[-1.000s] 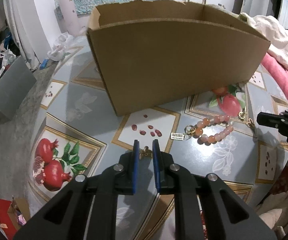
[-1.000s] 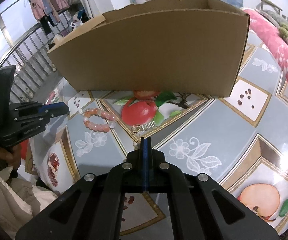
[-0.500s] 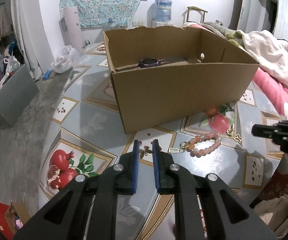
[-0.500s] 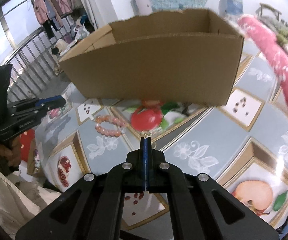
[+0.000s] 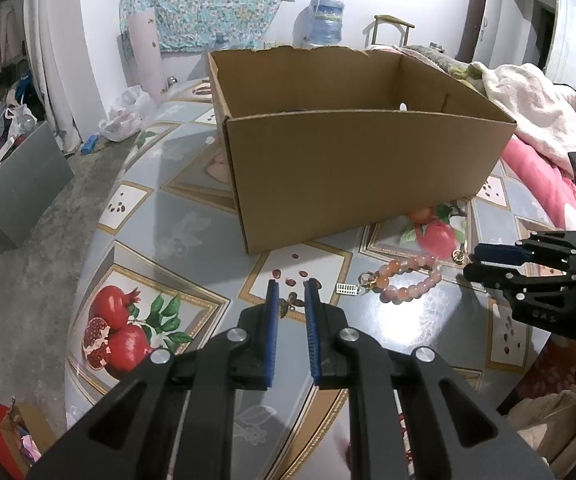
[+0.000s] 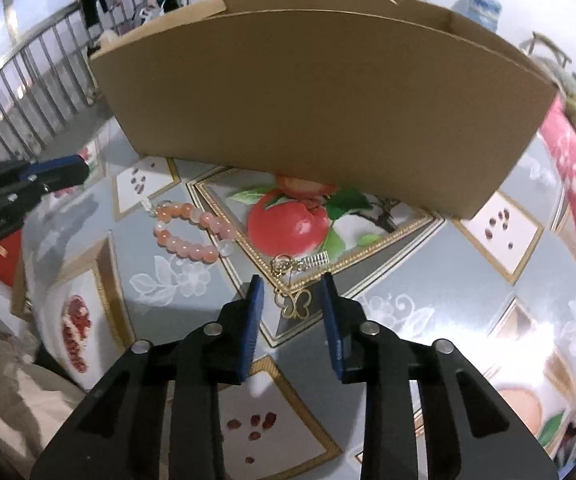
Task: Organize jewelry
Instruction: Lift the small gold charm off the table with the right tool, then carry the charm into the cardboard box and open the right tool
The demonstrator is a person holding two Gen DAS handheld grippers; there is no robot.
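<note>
We hold both grippers low over the table (image 5: 191, 216), in front of the cardboard box (image 5: 352, 168). The right gripper (image 6: 291, 300), shut half a second ago, now stands parted around the gold butterfly charm (image 6: 296, 305) without touching it. The left gripper (image 5: 291, 298) stays slightly parted, empty, over a small gold earring (image 5: 288, 306). The pink bead bracelet (image 5: 404, 280) lies between them.

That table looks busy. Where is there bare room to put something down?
Free: the cloth left of the cardboard box, and right of the right tool. Crowded: the strip in front of the box, with the pink bead bracelet and gold butterfly chain.
</note>
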